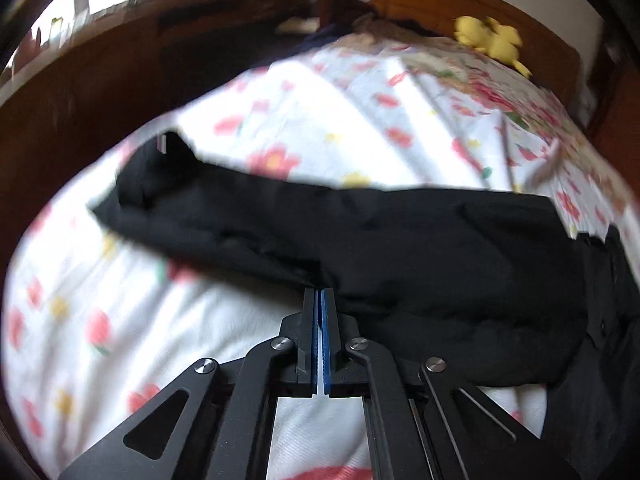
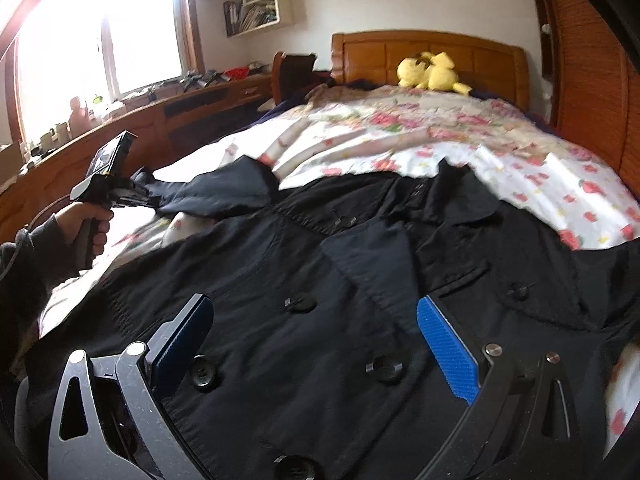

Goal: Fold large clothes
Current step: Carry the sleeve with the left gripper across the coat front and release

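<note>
Left wrist view shows the left claw (image 1: 321,294) pinching the black coat (image 2: 360,280) at its sleeve (image 1: 208,216) edge on the bed (image 1: 300,120); that thin bite could slip, dropping the sleeve. Right claw (image 2: 316,336) hovers spread above the buttons

left gripper (image 1: 321,292) pinched closed – angled downward, right gripper (image 2: 316,340) jaws spread wide

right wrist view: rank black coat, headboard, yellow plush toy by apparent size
1. black coat: largest, fills the lower half.
2. headboard: mid-sized strip at the far end of the bed.
3. yellow plush toy: smallest.
The coat lies nearest the lens, so its lead is partly due to nearness.
</note>
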Tool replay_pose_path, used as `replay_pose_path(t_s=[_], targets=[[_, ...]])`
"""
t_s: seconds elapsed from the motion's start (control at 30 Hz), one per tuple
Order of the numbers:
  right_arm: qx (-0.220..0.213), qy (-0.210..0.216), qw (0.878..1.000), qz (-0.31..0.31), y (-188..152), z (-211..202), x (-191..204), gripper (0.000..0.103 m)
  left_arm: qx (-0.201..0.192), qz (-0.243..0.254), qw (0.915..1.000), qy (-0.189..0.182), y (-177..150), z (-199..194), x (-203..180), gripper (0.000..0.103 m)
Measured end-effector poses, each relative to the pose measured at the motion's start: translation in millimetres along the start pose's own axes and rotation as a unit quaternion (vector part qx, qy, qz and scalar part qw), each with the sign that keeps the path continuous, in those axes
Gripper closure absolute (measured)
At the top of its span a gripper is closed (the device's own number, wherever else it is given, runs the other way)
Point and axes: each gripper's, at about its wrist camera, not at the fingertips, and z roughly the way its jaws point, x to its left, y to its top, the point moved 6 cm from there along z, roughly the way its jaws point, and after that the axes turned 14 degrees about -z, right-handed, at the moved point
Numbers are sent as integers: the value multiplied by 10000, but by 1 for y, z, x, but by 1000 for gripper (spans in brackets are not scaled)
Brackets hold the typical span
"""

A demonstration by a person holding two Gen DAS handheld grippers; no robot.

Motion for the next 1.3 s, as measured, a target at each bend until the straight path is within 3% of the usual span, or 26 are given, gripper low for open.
replay_pose_path(t_s=[0.17, 0.47, 0.7, 0.97, 1.07, 1.2, 1.3], targets=[[-265, -241, 9993, 134, 11, -24, -19, 1, -561, 489, 9971, -125, 11, -70, -40, 102], [-471, -498, 9976, 10, 8, -66, -25, 1, -960, 1260, 9841, -809, -40, -177, -113, 102], [-203, -623, 9978, 75, -34, -84, -28, 1, -902, 1785, 9740, -1065, -86, -201, -134, 102], [103, -803, 9963, 271, -84, -101, -36, 1, -751, 2194, 9660, -1142, -104, -209, -139, 101], [100, -861, 9958, 289, -93, -111, -32, 1, -598, 2246, 9649, -1219, -111, -214, -135, 96], [134, -941, 9949, 330, -102, -118, -25, 1, -533, 2317, 9629, -1274, -118, -227, -126, 69], [154, -850, 9951, 476, -110, -120, -23, 1, -502, 2207, 9628, -1473, -119, -240, -113, 57]])
